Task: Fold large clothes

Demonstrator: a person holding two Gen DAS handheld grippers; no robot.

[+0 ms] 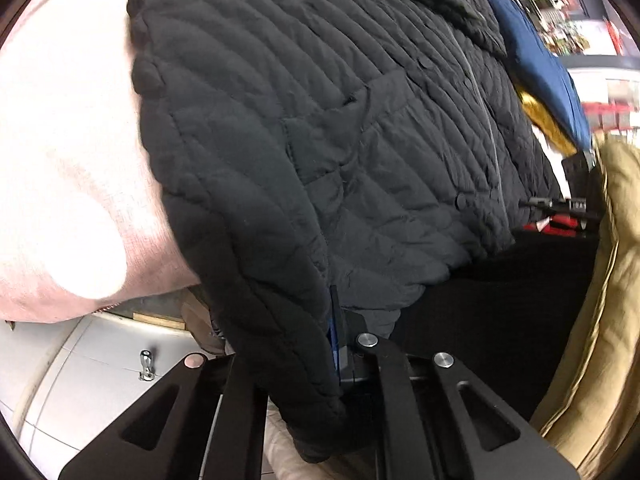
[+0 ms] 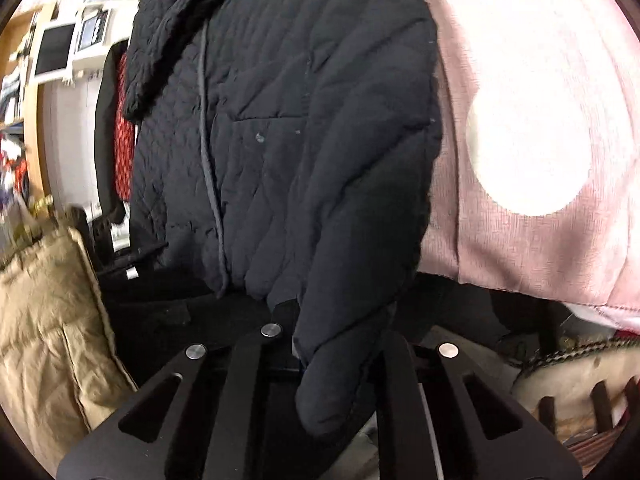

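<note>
mostly black jacket (image 1: 320, 140), fingertips hidden, blurred shelves (image 2: 52, 52)

My left wrist camera looks steeply down along its gripper (image 1: 320, 364), very close to the black quilted jacket (image 1: 320, 128), which lies on a pink cloth (image 1: 68, 160) at the picture's left. My right wrist camera faces the same jacket (image 2: 288, 140) just as closely, with the pink cloth (image 2: 540, 240) on its right. Both views share the jacket's front, the pink cloth and a tan garment (image 1: 600, 300) (image 2: 44, 312).
</note>
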